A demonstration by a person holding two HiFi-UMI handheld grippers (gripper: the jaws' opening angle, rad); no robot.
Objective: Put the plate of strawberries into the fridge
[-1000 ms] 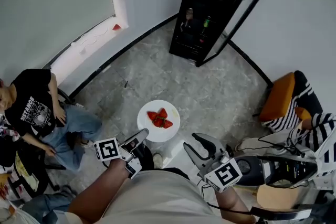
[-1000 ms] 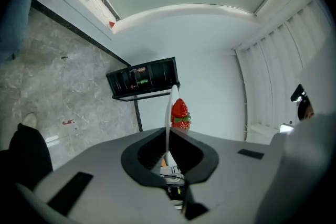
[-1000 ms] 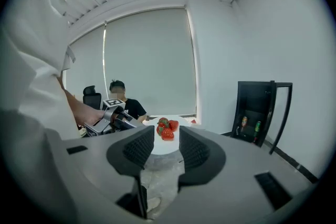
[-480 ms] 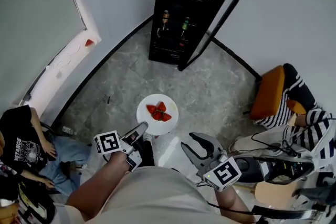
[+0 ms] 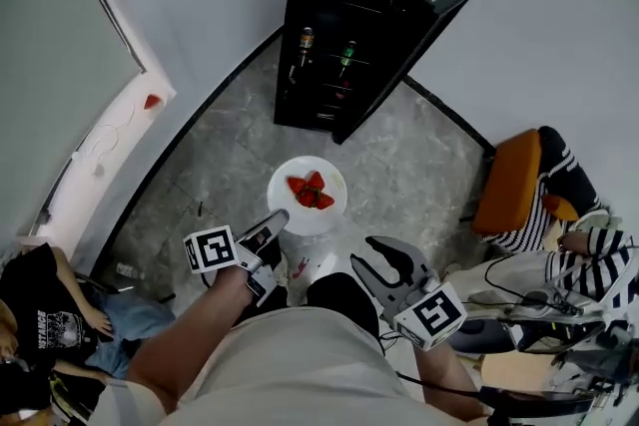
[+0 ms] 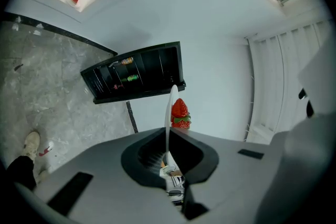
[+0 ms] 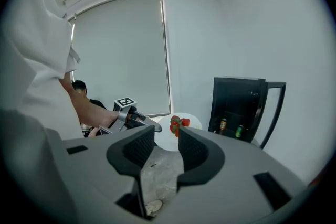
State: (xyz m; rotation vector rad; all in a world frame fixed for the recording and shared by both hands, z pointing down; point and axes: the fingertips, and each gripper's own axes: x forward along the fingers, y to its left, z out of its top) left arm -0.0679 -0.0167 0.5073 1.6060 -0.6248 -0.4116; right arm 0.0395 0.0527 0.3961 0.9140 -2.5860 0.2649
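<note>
A white plate [image 5: 321,212] with a few red strawberries [image 5: 311,193] hangs above the grey stone floor, in front of the black fridge [image 5: 344,25]. The fridge's door [image 5: 427,39] stands open to the right. My left gripper [image 5: 277,218] is shut on the plate's near rim. In the left gripper view the plate [image 6: 169,115] shows edge-on between the jaws, with a strawberry [image 6: 179,113] beside it and the fridge [image 6: 134,77] beyond. My right gripper [image 5: 371,260] is open and holds nothing, to the right of the plate. The right gripper view shows the plate [image 7: 193,122] ahead of the right gripper [image 7: 167,147].
Two bottles [image 5: 305,41] [image 5: 346,52] stand on a fridge shelf. A person in striped clothes sits by an orange chair [image 5: 511,181] at the right, with cables and gear below. Another seated person [image 5: 45,319] is at the lower left. A white sill [image 5: 105,145] runs along the left wall.
The plate, still in my left gripper, has come nearer the fridge, which now looms larger in the head view. The seated person has slid toward the lower left edge. The right gripper stays open.
</note>
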